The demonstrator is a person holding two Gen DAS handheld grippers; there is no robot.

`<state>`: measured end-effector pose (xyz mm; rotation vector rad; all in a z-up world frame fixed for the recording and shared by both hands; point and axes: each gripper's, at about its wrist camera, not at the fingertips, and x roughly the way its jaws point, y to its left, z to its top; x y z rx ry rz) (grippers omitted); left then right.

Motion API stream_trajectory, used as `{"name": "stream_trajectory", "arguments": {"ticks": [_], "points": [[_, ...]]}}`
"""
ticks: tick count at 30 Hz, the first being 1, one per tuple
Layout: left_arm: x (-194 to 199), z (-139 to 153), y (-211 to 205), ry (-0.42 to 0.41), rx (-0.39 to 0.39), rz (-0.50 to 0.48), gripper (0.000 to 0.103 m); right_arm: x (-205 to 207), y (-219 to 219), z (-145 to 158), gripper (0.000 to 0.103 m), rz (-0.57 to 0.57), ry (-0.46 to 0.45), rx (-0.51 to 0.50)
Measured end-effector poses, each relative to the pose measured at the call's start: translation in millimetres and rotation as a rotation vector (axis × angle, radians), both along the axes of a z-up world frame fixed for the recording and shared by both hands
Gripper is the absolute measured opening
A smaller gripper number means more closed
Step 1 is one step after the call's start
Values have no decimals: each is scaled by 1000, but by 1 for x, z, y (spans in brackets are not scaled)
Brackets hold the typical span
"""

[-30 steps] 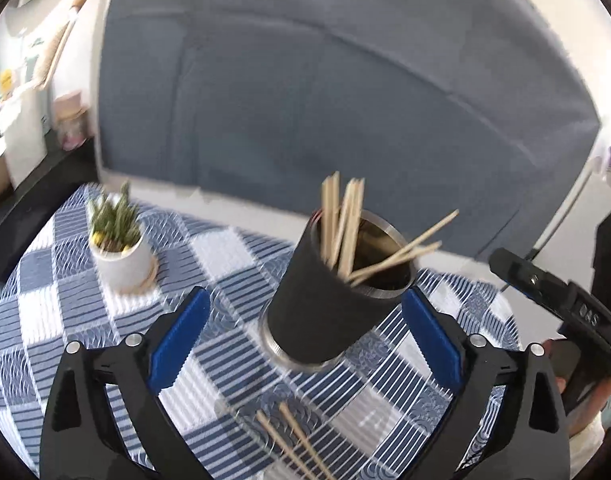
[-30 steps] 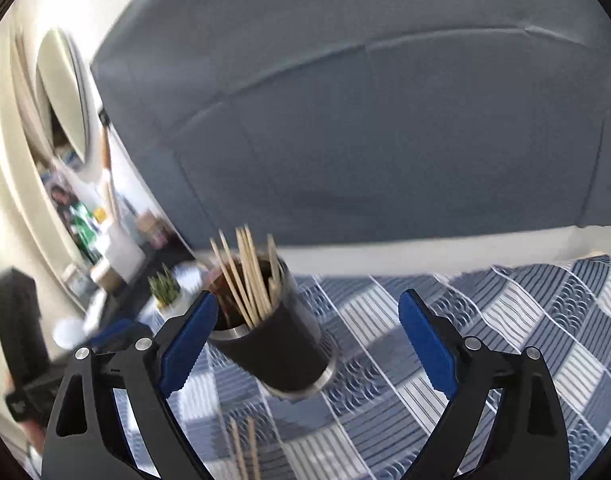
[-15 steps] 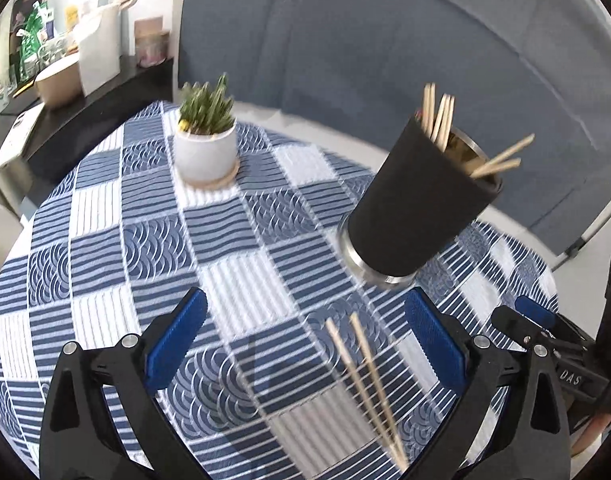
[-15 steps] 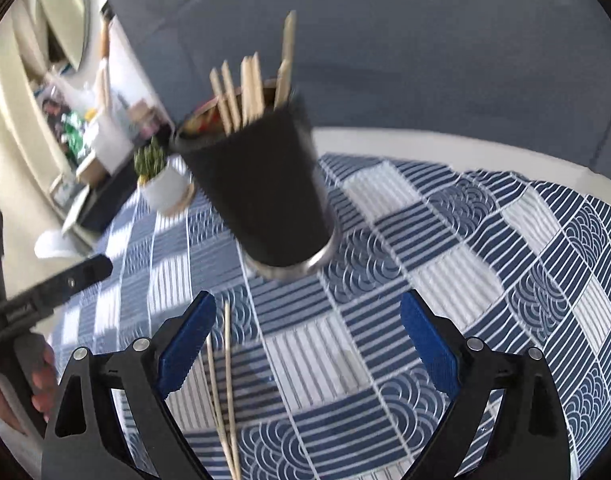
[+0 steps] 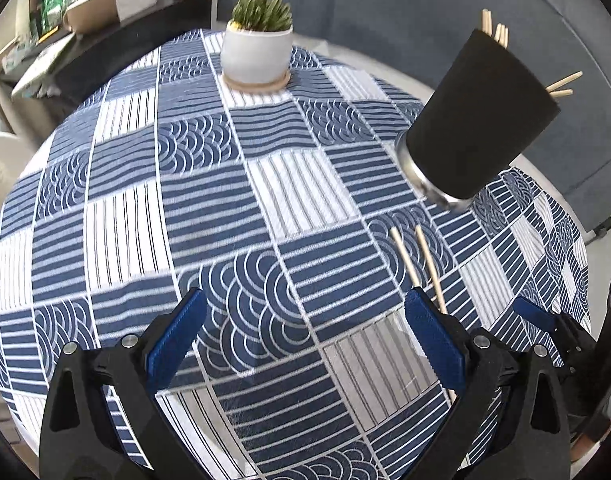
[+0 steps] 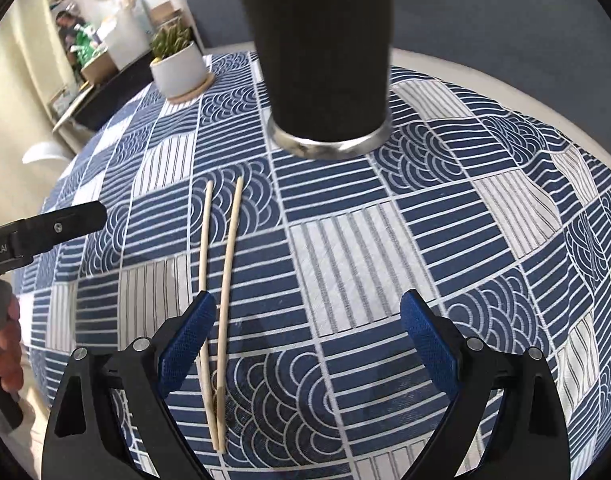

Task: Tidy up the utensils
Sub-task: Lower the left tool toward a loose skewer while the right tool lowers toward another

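A black cup with a steel base [image 5: 477, 128] stands on the blue-and-white checked tablecloth [image 5: 209, 216] and holds several wooden chopsticks [image 5: 495, 32]. It also shows in the right wrist view [image 6: 325, 52], its top cut off. Two loose chopsticks [image 6: 221, 280] lie side by side on the cloth in front of the cup; they also show in the left wrist view [image 5: 419, 264]. My left gripper [image 5: 305, 332] is open and empty above the cloth, left of the chopsticks. My right gripper [image 6: 307, 336] is open and empty, its left finger [image 6: 187, 340] over the chopsticks.
A small plant in a white pot [image 5: 259, 48] stands on a coaster at the far side of the table, also in the right wrist view [image 6: 179, 64]. A grey sofa [image 5: 385, 8] lies behind. A dark shelf with clutter [image 5: 85, 32] is at the left.
Both grippers have tilted down and come lower over the table. The cup has slid up and away in both views, and the two loose chopsticks now lie close by the right gripper's fingers.
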<state>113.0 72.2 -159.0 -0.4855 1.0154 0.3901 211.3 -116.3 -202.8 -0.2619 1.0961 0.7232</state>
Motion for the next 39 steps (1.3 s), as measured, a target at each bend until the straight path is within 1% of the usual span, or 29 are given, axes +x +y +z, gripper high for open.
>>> {"name": "stream_trajectory", "arguments": {"ticks": [5, 7, 9, 13, 19, 23, 25, 28, 30, 31, 32, 36, 38, 39], "points": [[3, -11, -4, 27, -13, -12, 97, -7, 10, -10, 89, 12, -6, -37], [7, -14, -6, 34, -27, -20, 97, -9, 13, -9, 89, 22, -42, -65], [13, -14, -11, 36, -13, -31, 97, -9, 14, -12, 89, 23, -62, -95], [24, -16, -20, 41, -19, -60, 97, -6, 9, -13, 93, -12, -78, -86], [47, -20, -36, 71, -6, -112, 97, -1, 7, -13, 95, 13, -68, -97], [59, -24, -43, 112, 53, -124, 97, 5, -1, -14, 95, 7, -67, -101], [65, -31, -42, 142, 50, -115, 97, 10, -7, -14, 95, -20, -69, -98], [70, -35, -47, 174, 101, -122, 97, 17, -16, -14, 95, -40, -63, -105], [71, -36, -50, 171, 118, -120, 98, 21, -20, -14, 95, -52, -58, -108], [74, -38, -53, 190, 146, -124, 99, 22, -21, -14, 95, -50, -58, -110], [75, -38, -56, 184, 165, -132, 99, 22, -21, -14, 95, -43, -60, -112], [72, -40, -58, 155, 173, -106, 99, 21, -23, -12, 95, 5, -114, -149], [70, -40, -60, 154, 177, -73, 99, 24, -25, -12, 95, 5, -92, -149], [69, -40, -61, 157, 177, -61, 99, 28, -26, -13, 95, -6, -60, -146]]}}
